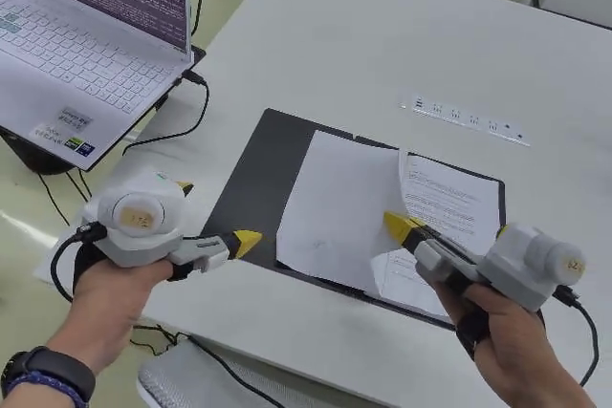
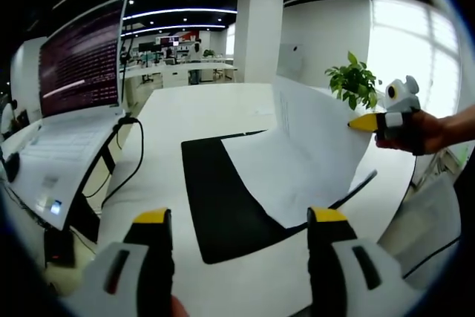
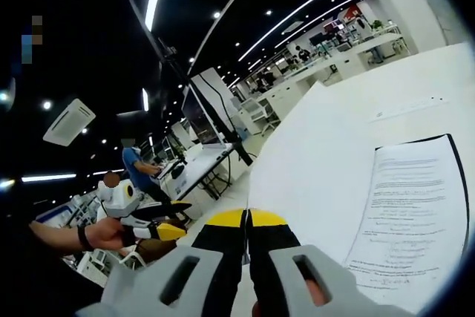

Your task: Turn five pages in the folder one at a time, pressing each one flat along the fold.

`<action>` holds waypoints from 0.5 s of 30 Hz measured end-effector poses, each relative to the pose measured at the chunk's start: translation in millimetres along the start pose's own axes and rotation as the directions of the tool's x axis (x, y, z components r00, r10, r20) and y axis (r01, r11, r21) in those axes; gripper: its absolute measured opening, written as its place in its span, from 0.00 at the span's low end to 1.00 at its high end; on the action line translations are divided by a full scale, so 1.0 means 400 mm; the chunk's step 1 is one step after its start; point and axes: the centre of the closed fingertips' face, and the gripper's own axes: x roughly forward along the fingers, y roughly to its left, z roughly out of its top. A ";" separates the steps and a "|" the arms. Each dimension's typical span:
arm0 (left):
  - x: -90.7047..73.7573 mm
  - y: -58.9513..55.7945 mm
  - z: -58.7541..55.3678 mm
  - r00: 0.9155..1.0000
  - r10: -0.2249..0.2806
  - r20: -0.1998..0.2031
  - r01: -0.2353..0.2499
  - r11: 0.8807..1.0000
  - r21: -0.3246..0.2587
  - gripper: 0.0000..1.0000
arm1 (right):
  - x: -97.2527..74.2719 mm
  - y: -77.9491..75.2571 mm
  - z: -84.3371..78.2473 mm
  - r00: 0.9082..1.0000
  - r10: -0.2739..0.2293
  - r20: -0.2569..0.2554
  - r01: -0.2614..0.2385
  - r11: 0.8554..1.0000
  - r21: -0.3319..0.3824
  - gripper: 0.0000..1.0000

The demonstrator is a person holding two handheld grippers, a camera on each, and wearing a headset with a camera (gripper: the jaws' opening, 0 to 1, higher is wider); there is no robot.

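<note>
Okay, folder point(image 1: 251, 169) lies open and flat on the table point(image 1: 382, 35), ahead of both grippers.

Right gripper point(image 1: 400, 225) is clamped on the page point(image 1: 339, 203), pinching its raised right edge. From the pinch the page slopes down to the left, blank side up, and its low edge rests on the folder's black left half. A printed sheet point(image 1: 449, 200) lies flat on the right half, just beyond the right gripper's tips.

Left gripper point(image 1: 215, 213) has its jaws wide apart and holds nothing. It sits just off the folder's near-left corner. I see no contact with folder or page.

What each view gives me:
- Head view: layout from above. Power strip point(image 1: 464, 118) lies beyond the folder, and the laptop point(image 1: 86, 35) is well off to the left with a cable point(image 1: 186, 117) running toward it.
- Left gripper view: the page's curl from the side, with the right gripper's yellow tip at the lifted edge and a plant point(image 2: 355, 83) behind it. The folder's black half lies ahead between the spread jaws.
- Right gripper view: both jaws pressed together with the white page rising from them. The printed sheet is to the right with the folder's black border around it. The left gripper is at lower left, in a hand.
</note>
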 end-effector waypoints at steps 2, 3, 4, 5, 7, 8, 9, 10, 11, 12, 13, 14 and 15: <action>-0.005 0.003 -0.001 1.000 0.001 0.000 -0.001 1.000 0.001 0.74 | 0.016 0.002 -0.009 1.000 0.006 -0.005 -0.006 1.000 0.007 0.00; -0.006 0.005 -0.001 1.000 0.002 0.000 -0.002 1.000 -0.001 0.74 | 0.024 0.003 -0.013 1.000 0.009 -0.008 -0.009 1.000 0.010 0.00; -0.007 0.007 -0.001 1.000 0.002 0.000 -0.002 1.000 -0.004 0.74 | 0.036 0.005 -0.021 1.000 0.015 -0.013 -0.014 1.000 0.013 0.00; -0.007 0.009 -0.001 1.000 0.001 0.000 -0.001 1.000 -0.004 0.74 | 0.046 0.007 -0.027 1.000 0.018 -0.018 -0.018 1.000 0.015 0.00; -0.007 0.009 -0.001 1.000 0.000 -0.002 0.000 1.000 -0.001 0.74 | 0.068 0.012 -0.041 0.999 0.029 -0.032 -0.028 0.999 0.024 0.00; -0.007 0.010 0.000 1.000 0.000 -0.002 0.000 1.000 0.000 0.74 | 0.077 0.014 -0.047 0.999 0.032 -0.037 -0.031 0.999 0.025 0.00; -0.007 0.011 0.001 1.000 -0.001 -0.001 0.001 1.000 -0.003 0.74 | 0.091 0.015 -0.058 0.998 0.037 -0.048 -0.035 0.999 0.028 0.00; -0.008 0.012 0.003 1.000 0.000 0.001 0.000 1.000 -0.004 0.74 | 0.099 0.015 -0.066 0.998 0.038 -0.054 -0.037 0.999 0.031 0.00; -0.009 0.012 0.006 1.000 0.001 0.004 -0.001 1.000 -0.004 0.74 | 0.112 0.014 -0.080 0.997 0.040 -0.065 -0.038 0.999 0.036 0.00; -0.010 0.012 0.008 1.000 0.001 0.005 -0.001 1.000 -0.005 0.74 | 0.119 0.013 -0.089 0.997 0.040 -0.072 -0.037 0.998 0.041 0.00; -0.011 0.011 0.010 1.000 0.002 0.007 -0.002 1.000 -0.007 0.74 | 0.130 0.011 -0.102 0.996 0.040 -0.084 -0.036 0.998 0.045 0.00; -0.012 0.011 0.010 1.000 0.001 0.007 -0.001 1.000 -0.007 0.74 | 0.137 0.009 -0.112 0.995 0.040 -0.093 -0.036 0.998 0.048 0.00; -0.013 0.010 0.011 1.000 0.001 0.007 -0.001 1.000 -0.007 0.74 | 0.144 0.007 -0.120 0.994 0.040 -0.100 -0.035 0.998 0.051 0.00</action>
